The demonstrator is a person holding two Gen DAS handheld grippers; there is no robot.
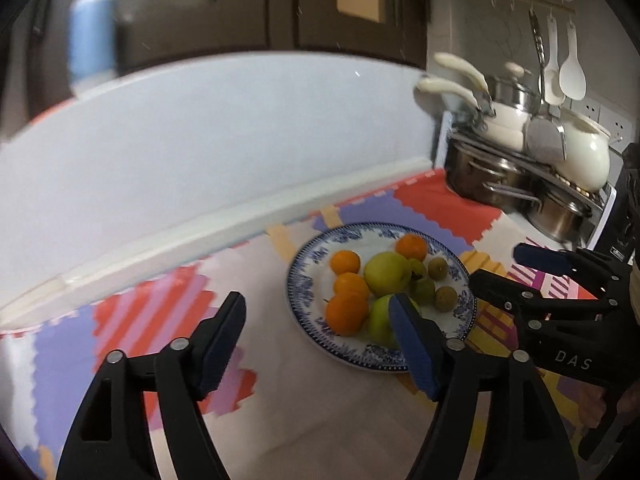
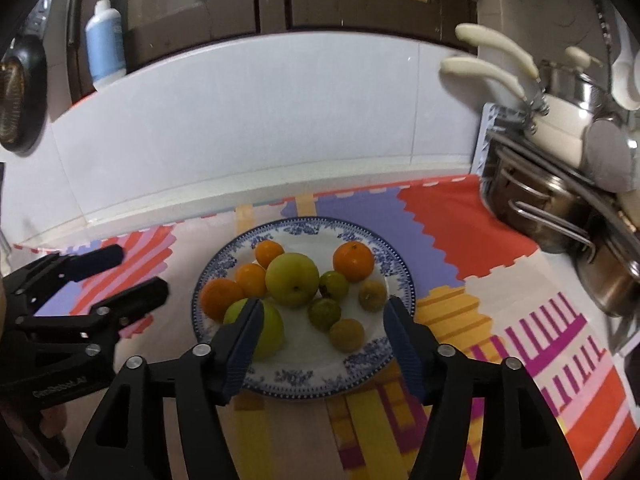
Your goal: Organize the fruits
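Two bits of writing can be read: "DAS" in pale letters on the black body of the right gripper, seen from the left wrist, and a small white line on the body of the left gripper, seen from the right wrist, too blurred to read with any certainty.

One blue-and-white plate sits on a patterned mat on the tabletop, toward the back edge near the white tiled wall. It holds all the fruit: four oranges, three of them clustered along the plate's left side and one apart at its back right; two apples, the larger yellow apple in the middle and a green apple at the front left; two small green fruits; and two small brownish fruits on the right side.

Both grippers hang over the plate's front edge with jaws open and nothing between the pads. The left gripper's right finger crosses in front of the green apple in its own view; touching or not, I cannot tell.

At the right edge of the tabletop a rack carries steel pots and white pans. A pump bottle with a blue label stands on the ledge above the tiles.
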